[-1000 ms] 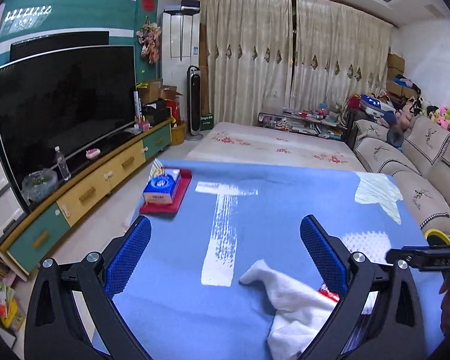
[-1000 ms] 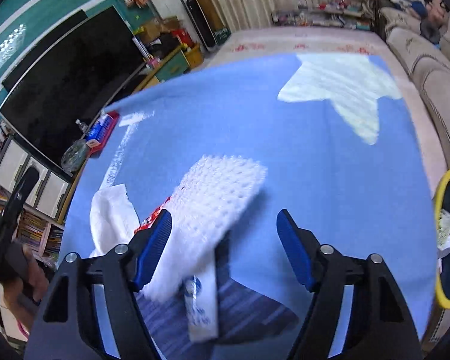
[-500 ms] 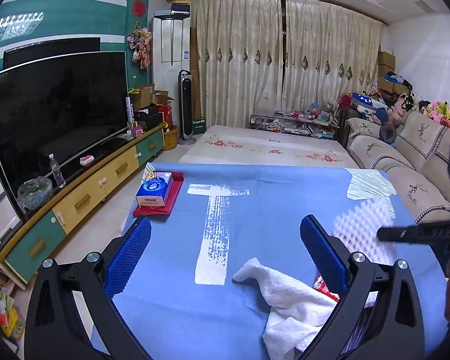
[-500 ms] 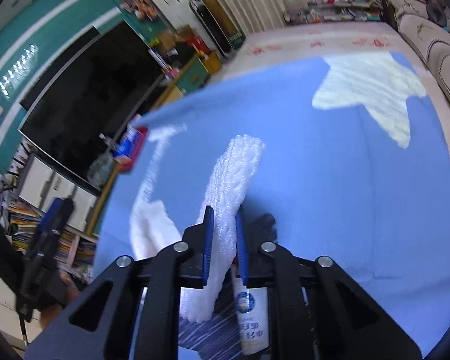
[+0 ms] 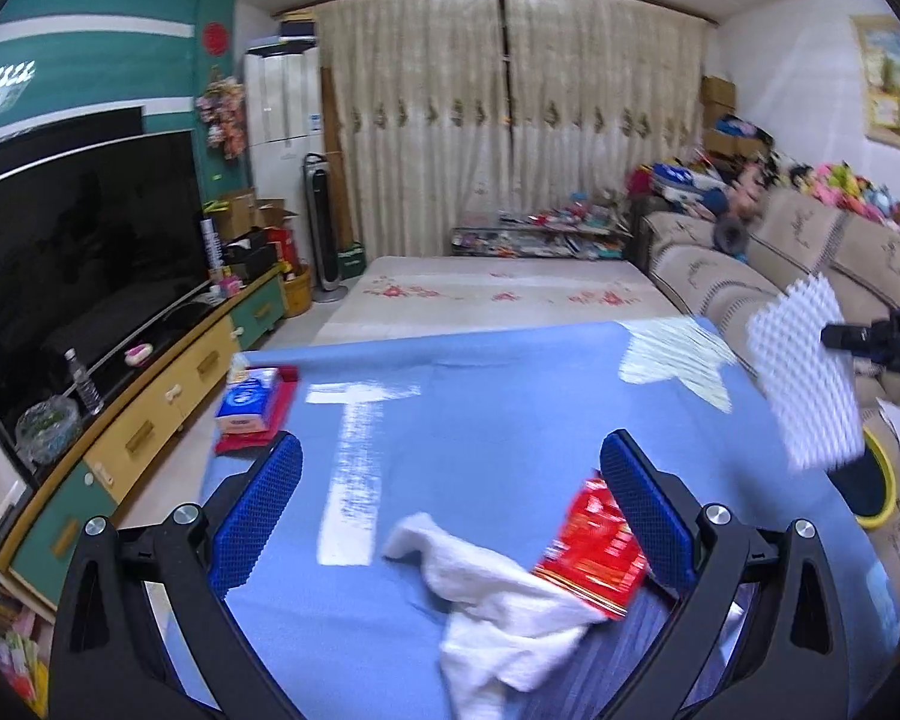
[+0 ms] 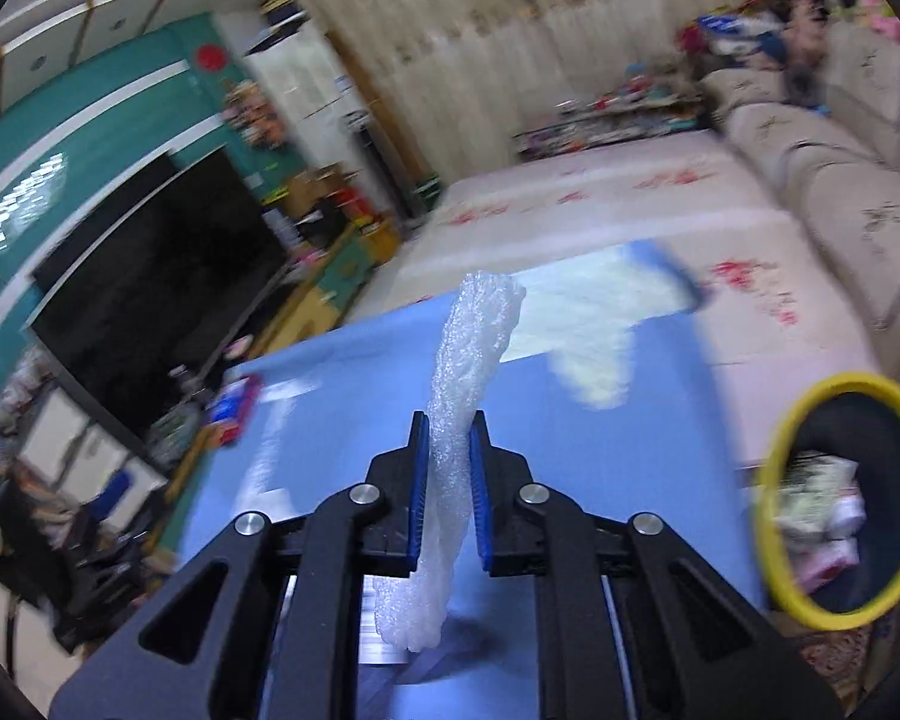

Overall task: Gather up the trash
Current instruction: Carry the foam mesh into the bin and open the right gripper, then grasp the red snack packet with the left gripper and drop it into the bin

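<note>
My right gripper (image 6: 449, 438) is shut on a white foam sheet (image 6: 471, 372), held edge-on above the blue table (image 6: 600, 450). The left wrist view shows that same foam sheet (image 5: 804, 372) hanging in the air at the right, above the table's right edge. A yellow-rimmed black bin (image 6: 777, 510) with trash inside stands at the right, beside the table. My left gripper (image 5: 450, 489) is open over the near part of the blue table (image 5: 480, 396). Between its blue pads lie a white cloth (image 5: 498, 588) and a red wrapper (image 5: 597, 546), neither touched.
A blue tissue pack on a red tray (image 5: 249, 414) sits at the table's far left corner. A TV and low cabinet (image 5: 150, 414) run along the left. A beige sofa (image 5: 768, 276) stands at the right, a floral rug (image 5: 498, 294) beyond the table.
The right gripper closed on the foam sheet and lifted it off the table toward the right. That uncovered the red wrapper. The left gripper shifted a little and stayed open.
</note>
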The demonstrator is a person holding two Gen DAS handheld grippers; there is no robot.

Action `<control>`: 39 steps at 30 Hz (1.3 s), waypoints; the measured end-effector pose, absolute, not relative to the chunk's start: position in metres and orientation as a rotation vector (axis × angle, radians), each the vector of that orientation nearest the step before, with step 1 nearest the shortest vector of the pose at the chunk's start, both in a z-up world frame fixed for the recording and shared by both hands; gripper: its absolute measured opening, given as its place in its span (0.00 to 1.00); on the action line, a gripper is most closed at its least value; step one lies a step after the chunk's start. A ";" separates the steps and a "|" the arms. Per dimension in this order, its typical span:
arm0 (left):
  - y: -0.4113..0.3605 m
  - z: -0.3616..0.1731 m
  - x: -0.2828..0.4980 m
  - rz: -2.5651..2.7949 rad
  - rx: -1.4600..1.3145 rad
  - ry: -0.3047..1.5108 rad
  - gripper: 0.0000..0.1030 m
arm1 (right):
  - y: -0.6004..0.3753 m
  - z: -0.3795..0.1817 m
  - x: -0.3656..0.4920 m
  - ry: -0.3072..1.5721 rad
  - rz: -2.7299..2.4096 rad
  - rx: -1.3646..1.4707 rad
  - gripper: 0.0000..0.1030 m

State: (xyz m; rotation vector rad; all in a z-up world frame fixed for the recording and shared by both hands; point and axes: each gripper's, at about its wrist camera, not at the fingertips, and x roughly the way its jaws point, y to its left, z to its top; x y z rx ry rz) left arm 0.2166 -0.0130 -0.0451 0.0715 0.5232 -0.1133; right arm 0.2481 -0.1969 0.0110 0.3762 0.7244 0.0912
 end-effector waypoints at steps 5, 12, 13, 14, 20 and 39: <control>-0.056 -0.055 0.213 -0.184 0.130 0.564 0.95 | -0.279 -0.020 0.239 0.747 -0.183 0.337 0.13; -0.098 -0.068 0.221 -0.245 0.170 0.614 0.95 | -0.364 -0.081 0.247 0.862 -0.381 0.336 0.15; -0.102 -0.069 0.222 -0.250 0.176 0.620 0.95 | -0.372 -0.090 0.250 0.884 -0.395 0.334 0.15; -0.106 -0.070 0.224 -0.253 0.181 0.625 0.95 | -0.381 -0.097 0.250 0.894 -0.410 0.331 0.15; -0.130 -0.080 0.234 -0.260 0.238 0.660 0.95 | -0.396 -0.117 0.250 0.896 -0.462 0.330 0.37; -0.159 -0.138 0.303 -0.174 0.421 0.844 0.91 | -0.373 -0.092 0.228 0.826 -0.371 0.325 0.46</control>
